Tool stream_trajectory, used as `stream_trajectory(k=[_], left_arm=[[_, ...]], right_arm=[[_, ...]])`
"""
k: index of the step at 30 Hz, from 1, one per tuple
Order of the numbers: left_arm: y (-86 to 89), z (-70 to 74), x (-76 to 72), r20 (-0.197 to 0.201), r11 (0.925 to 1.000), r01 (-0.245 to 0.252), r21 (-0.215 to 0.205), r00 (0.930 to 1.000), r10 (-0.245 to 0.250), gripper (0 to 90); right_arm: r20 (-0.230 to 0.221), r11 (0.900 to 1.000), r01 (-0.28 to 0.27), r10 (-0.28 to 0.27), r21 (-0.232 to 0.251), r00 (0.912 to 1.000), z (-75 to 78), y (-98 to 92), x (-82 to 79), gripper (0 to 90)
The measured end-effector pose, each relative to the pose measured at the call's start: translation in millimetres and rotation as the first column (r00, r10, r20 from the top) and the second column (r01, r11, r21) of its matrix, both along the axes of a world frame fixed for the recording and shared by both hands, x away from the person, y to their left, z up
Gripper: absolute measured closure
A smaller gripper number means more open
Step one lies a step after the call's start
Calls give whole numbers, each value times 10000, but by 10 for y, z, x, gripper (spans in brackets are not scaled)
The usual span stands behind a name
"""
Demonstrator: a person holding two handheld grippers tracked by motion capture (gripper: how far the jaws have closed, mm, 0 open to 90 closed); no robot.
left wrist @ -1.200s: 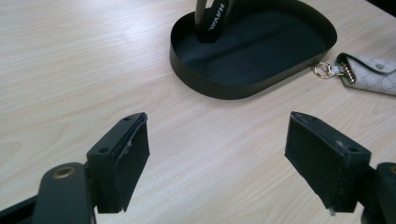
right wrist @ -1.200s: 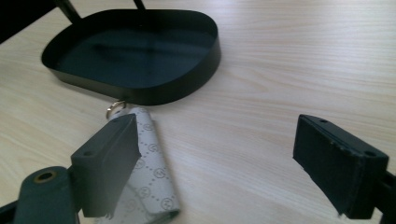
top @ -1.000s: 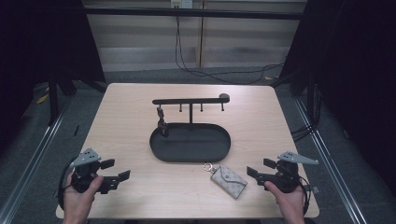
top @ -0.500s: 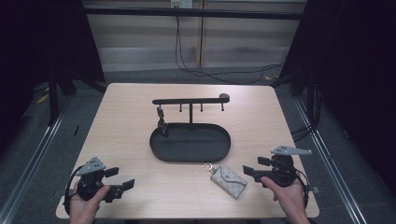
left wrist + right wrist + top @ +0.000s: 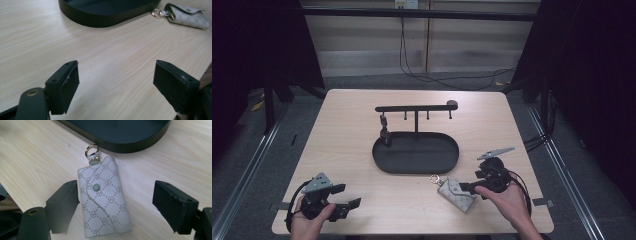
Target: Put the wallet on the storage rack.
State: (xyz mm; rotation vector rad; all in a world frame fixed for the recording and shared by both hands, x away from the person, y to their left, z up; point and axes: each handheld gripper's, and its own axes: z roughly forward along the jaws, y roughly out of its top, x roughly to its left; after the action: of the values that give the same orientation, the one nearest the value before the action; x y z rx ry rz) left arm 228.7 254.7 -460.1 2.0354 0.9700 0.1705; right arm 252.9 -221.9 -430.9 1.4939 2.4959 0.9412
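The key pouch (image 5: 103, 198) was a small grey flap case with a monogram print, a round snap and a metal ring (image 5: 91, 149) at one end. It lay flat on the wooden table (image 5: 347, 125), just in front of the black oval tray (image 5: 416, 152). The right gripper (image 5: 116, 202) sat wide open with the pouch between its jaws. The left gripper (image 5: 116, 82) was open too, over bare wood. The high view added the hook rack (image 5: 416, 108) standing in the tray.

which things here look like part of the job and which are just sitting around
Likely in play: key pouch between the open right gripper jaws; black tray with its hook rack.
Lying about: open left gripper over bare table; floor cables.
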Motion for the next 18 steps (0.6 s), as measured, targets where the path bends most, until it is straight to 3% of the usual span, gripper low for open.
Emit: stream_trajectory(k=[3,5,9,18], left_arm=[[4,7,3,-18,9999,125,-19,9999,-125,206],[6,7,7,-51,9998,172,-46,9998,-172,206],[11,6,11,-89,9998,198,-47,9998,-198,205],[0,11,8,5,9989,469,20,9989,-469,202]], right_arm=[[-349,9995,-241,234,-191,9991,-7,68,37,201],[-535,9970,-542,512,-560,9973,-20,124,63,183],[-1124,9920,-981,889,-793,9897,-36,219,116,180],[-2102,9733,-1833,1521,-1383,9658,-69,393,237,232]])
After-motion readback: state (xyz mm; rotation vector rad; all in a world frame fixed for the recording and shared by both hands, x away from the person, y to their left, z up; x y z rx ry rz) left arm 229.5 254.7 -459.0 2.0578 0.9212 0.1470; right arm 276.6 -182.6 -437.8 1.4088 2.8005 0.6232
